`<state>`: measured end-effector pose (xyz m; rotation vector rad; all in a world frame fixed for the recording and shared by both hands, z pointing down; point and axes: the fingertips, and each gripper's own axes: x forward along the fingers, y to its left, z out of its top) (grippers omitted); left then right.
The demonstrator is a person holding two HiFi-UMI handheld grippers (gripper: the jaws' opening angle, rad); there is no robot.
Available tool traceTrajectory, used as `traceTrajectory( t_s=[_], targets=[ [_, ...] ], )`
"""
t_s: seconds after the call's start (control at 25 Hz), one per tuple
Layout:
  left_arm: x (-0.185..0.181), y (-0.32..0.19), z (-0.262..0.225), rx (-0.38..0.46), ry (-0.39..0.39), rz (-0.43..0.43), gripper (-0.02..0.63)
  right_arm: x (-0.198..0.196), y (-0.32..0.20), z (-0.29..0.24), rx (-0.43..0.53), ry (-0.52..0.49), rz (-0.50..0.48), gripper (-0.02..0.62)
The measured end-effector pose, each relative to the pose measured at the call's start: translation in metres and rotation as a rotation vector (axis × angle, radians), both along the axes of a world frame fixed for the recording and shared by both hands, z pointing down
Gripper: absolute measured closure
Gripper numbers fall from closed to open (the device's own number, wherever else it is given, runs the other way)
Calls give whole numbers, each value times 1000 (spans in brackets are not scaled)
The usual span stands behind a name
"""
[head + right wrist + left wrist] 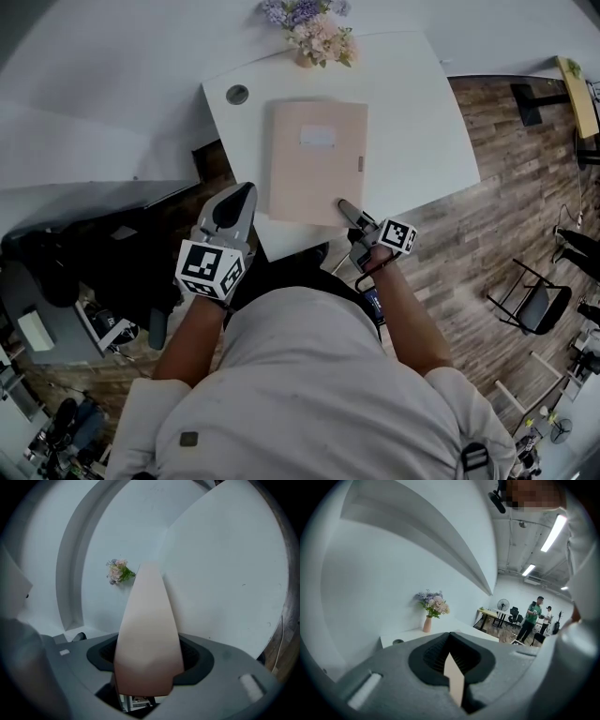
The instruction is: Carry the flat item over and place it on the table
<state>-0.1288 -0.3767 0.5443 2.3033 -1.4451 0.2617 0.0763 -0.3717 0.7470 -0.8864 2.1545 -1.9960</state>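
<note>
A flat pale-pink folder (pixel 314 159) with a small label lies on the white table (pixel 422 122). Its near edge reaches almost to the table's front edge. My left gripper (pixel 246 190) is at the folder's near-left corner. In the left gripper view that gripper (pixel 452 665) is shut on a thin pink edge of the folder (pixel 453 679). My right gripper (pixel 345 206) sits at the near-right part of the folder. In the right gripper view the folder's broad face (pixel 149 620) runs out between that gripper's (pixel 147 667) jaws, which stand wide apart and open.
A vase of flowers (pixel 314 28) stands at the table's far edge, and a cable hole (pixel 237 94) is at its far-left corner. A cluttered dark desk (pixel 84 253) is to the left and a black chair (pixel 530 300) to the right. People (pixel 532 616) stand far off.
</note>
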Motion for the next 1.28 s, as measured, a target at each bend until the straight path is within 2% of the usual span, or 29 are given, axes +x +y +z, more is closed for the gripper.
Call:
traceTrajectory(
  t_s=[0.16,0.32,0.72,0.8,0.84,0.88,1.16,1.28],
  targets=[
    [-2,-5,8,-16,1,7,604,6,-4,13,-2,85,-1,270],
    [-1,-7,17,-35,5,13,604,10,-10,19,52,139,-1,248],
    [7,-11,29,-63,-2,33,604,33,-15,40,137,430,-27,202],
    [10,-11,30,-63,-1,41,604,37,-14,44,160,520,-57,229],
    [12,-11,31,-64,-1,45,604,37,-14,45,174,558,-79,275],
    [13,-11,31,-65,-1,49,604,36,-14,45,189,581,-95,278],
    [20,-6,30,-62,2,57,604,36,-16,39,256,619,-120,295],
    [22,-3,24,-52,4,53,604,43,-19,27,312,681,-129,392]
  ],
)
